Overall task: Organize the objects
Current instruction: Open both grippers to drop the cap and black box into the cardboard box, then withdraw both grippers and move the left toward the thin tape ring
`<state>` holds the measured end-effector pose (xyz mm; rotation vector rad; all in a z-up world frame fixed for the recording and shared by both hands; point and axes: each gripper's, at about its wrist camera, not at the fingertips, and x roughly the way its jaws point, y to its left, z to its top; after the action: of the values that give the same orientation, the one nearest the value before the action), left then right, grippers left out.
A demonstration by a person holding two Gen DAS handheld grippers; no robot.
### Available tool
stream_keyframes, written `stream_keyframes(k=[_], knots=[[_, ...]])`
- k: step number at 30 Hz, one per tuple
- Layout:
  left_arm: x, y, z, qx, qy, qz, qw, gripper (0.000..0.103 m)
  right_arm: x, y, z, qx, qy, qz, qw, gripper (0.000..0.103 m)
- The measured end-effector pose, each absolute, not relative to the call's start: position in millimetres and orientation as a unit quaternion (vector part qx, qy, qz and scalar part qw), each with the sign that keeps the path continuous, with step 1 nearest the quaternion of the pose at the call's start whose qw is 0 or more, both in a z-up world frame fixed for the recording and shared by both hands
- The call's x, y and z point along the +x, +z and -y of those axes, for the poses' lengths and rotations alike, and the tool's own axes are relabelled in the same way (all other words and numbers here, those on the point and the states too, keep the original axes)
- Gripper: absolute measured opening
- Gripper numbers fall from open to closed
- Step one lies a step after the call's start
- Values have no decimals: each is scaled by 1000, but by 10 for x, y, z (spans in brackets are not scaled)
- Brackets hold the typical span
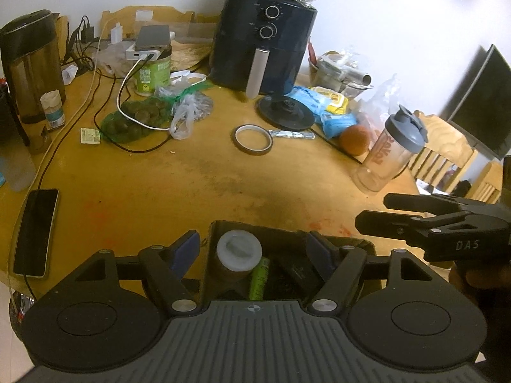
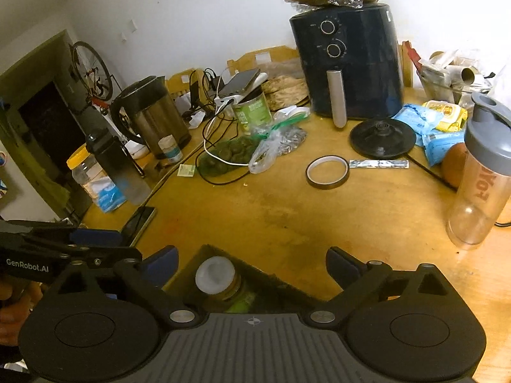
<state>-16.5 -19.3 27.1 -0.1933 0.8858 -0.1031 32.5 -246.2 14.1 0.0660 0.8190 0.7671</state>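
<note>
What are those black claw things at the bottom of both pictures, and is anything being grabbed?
They are grabbing tools, one in each of a person's hands. Each carries a tiny camera looking forward along its two fingers, so one picture comes from the left gripper and the other from the right gripper. Both are open and hold nothing. Below them sits a dark box with a white-capped jar and a green tube inside. On the yellow table you can see a roll of tape, an orange, a clear shaker bottle, a phone, a kettle and a dark air fryer.
</note>
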Motion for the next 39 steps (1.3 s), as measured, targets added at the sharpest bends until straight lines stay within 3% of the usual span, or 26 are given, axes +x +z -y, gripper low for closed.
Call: stream_keyframes(k=[25, 39], knots=[[368, 162, 388, -46, -107, -443, 889, 73, 591, -51, 2806, 19, 239, -429, 871, 103], [992, 212, 489, -24, -142, -425, 894, 73, 978, 110, 2885, 6, 190, -411, 891, 103]])
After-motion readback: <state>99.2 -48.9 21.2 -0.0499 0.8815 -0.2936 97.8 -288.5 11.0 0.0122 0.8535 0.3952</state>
